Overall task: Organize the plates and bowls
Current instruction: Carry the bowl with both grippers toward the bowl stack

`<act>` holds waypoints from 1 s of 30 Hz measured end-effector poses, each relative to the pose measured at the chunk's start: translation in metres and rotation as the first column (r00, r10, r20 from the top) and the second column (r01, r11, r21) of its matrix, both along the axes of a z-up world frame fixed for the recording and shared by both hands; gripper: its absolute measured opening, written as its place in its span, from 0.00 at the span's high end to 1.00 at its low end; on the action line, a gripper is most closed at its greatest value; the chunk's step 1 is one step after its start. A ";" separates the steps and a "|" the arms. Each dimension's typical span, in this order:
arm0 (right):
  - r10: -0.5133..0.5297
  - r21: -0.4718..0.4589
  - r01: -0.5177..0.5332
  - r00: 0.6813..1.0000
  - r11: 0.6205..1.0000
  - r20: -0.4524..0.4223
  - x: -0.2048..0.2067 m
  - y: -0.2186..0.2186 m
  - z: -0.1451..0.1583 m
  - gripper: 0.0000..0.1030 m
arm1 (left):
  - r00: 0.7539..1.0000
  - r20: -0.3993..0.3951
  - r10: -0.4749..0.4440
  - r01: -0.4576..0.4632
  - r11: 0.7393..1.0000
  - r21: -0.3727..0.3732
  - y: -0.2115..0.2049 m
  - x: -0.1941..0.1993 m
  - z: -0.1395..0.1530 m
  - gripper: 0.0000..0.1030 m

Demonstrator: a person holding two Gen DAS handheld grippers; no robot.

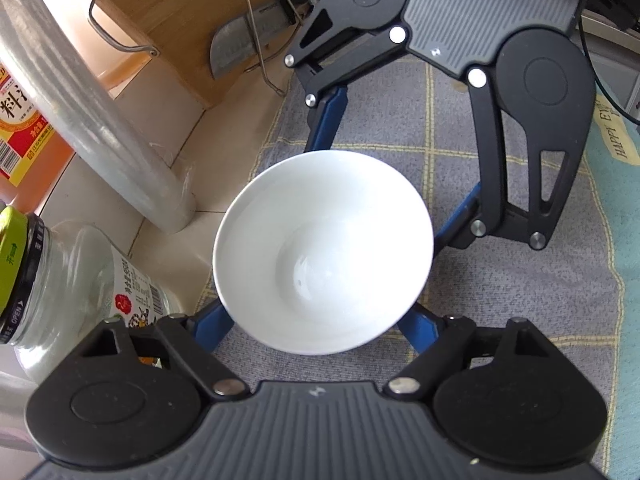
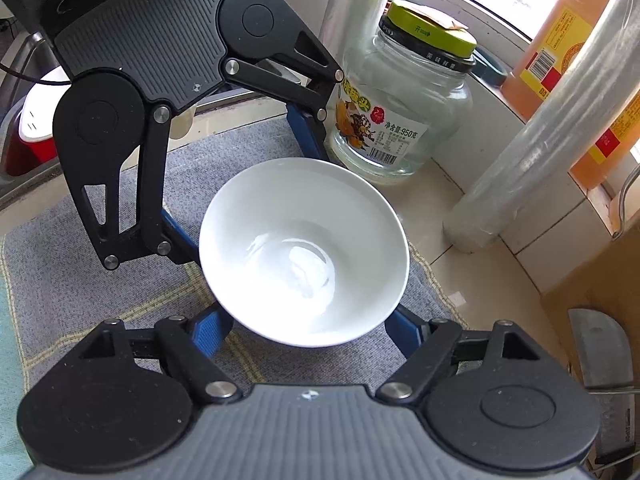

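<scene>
Bowl (image 1: 323,248) upright on the grey mat (image 1: 520,280) near the bench's tiled edge, clamped from opposite sides by left hand-held gripper (image 1: 320,330) and right hand-held gripper (image 2: 308,330); not yet moved anywhere, no plates visible.

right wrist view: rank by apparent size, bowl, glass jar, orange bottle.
1. white bowl: fills the most frame, but it is nearest the camera.
2. glass jar
3. orange bottle: cut off behind the film roll, so unsure against the jar.
</scene>
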State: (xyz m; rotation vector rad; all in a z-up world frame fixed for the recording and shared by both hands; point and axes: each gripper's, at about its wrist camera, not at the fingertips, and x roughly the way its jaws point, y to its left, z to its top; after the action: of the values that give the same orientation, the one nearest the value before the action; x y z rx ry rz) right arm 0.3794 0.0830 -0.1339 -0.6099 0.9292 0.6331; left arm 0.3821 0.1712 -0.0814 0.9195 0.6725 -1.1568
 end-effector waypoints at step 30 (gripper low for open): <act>-0.039 0.027 0.037 0.996 0.999 0.076 -0.144 -0.078 0.080 0.16 | 0.994 0.069 -0.085 0.087 0.996 -0.026 -0.084 -0.135 0.078 0.15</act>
State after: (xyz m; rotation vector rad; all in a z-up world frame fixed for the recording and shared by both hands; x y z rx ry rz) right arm 0.2355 0.0049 -0.0535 -0.5889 0.8579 0.5825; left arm 0.2466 0.0876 -0.0032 0.9668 0.5647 -1.2030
